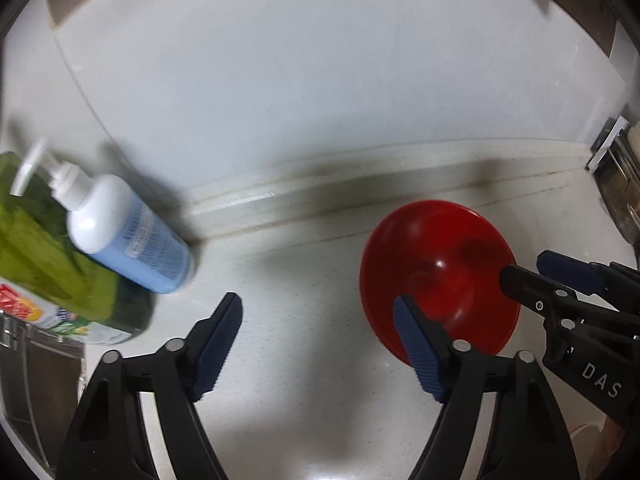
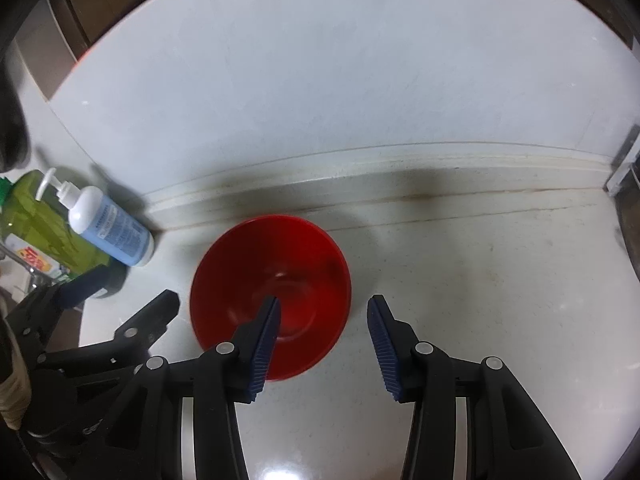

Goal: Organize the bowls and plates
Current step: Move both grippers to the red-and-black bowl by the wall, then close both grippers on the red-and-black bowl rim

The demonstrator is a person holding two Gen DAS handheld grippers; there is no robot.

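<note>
Red bowl [image 2: 272, 292] upright on pale bench [image 2: 480, 280], near the back edge where bench meets white wall [image 2: 320, 80]. Bowl empty, glossy inside.

Left tool [image 1: 318, 344]: jaws apart, nothing between the pads, only bare bench. Right-hand finger [image 1: 420, 348] overlaps the bowl's near-left rim in the left wrist view; contact or just above, cannot tell. Left-hand finger well clear of bowl.

Right tool [image 2: 324, 344]: jaws apart, narrower gap than left tool. Left-hand finger [image 2: 264, 344] sits over the bowl interior, right-hand finger outside the rim, so near-right rim lies between the fingers. Pads not seen pressing on rim; no grip visible. In the left wrist view, right tool comes in from the right edge, one tip over the bowl's right side.

Both tools angled down at the bench, flanking the bowl, left tool to bowl's left.

Off to the left, against the wall: white pump bottle [image 2: 108, 224] with blue label, touching a green bottle [image 2: 40, 220] just beside it. Both well apart from bowl. Left side of the left wrist view blurred, label text unreadable.

Metal rack or fixture [image 1: 616, 184] at far right edge, detail unclear.
</note>
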